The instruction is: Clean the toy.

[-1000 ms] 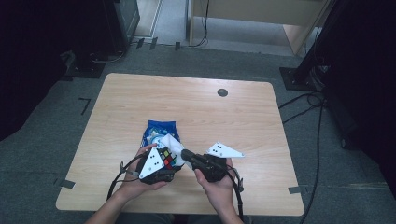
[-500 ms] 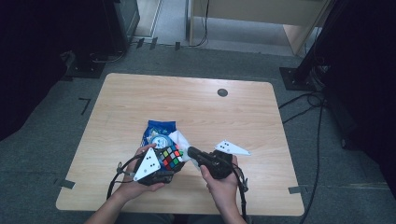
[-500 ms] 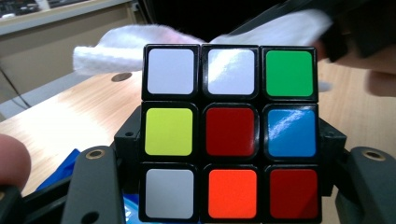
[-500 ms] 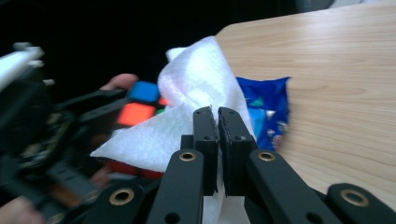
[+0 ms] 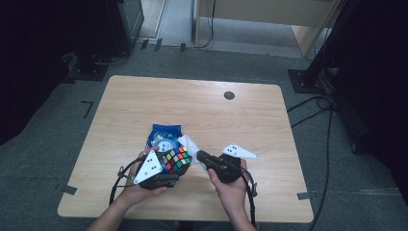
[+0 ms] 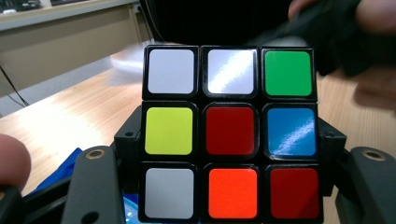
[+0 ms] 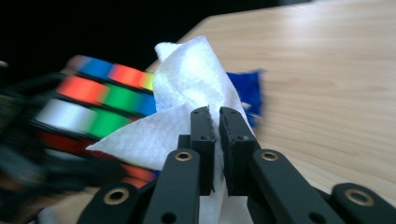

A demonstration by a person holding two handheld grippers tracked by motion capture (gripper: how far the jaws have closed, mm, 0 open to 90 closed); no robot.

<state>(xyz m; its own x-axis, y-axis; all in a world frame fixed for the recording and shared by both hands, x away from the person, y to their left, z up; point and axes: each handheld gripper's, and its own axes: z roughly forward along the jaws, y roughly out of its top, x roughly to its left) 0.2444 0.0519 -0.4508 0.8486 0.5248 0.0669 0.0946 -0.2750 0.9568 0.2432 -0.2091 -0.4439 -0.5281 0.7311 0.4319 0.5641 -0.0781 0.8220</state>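
Two grippers meet near the front edge of the wooden table [image 5: 144,110], each held in one of the person's hands. The left gripper [image 5: 161,173] carries a colour cube [image 5: 176,159], and its jaws are clamped on the cube's two opposite sides. In the left gripper view the cube [image 6: 229,135] faces the camera squarely: white, white and green tiles along the top row, yellow, red and blue across the middle, white, orange and red along the bottom, with the black jaws pressing in at the lower left and lower right of it.

Just right of the cube, the right gripper [image 5: 207,159] points toward it. Its jaws are pinched nearly together on a white tissue [image 7: 187,112], which bunches up above and to the left of the fingertips [image 7: 205,123] and hangs down between them. In the right gripper view the tissue lies against the blurred face of the cube [image 7: 93,98], though whether it presses on the tiles cannot be told. From the high view the tissue [image 5: 189,143] shows as a white patch at the cube's far right corner.

Beyond the cube, flat on the table and partly hidden by it, lies a blue packet [image 5: 164,133] with a round pale lid on its top. A small dark round cap [image 5: 229,95] is set in the table well beyond the cube, toward the far edge.
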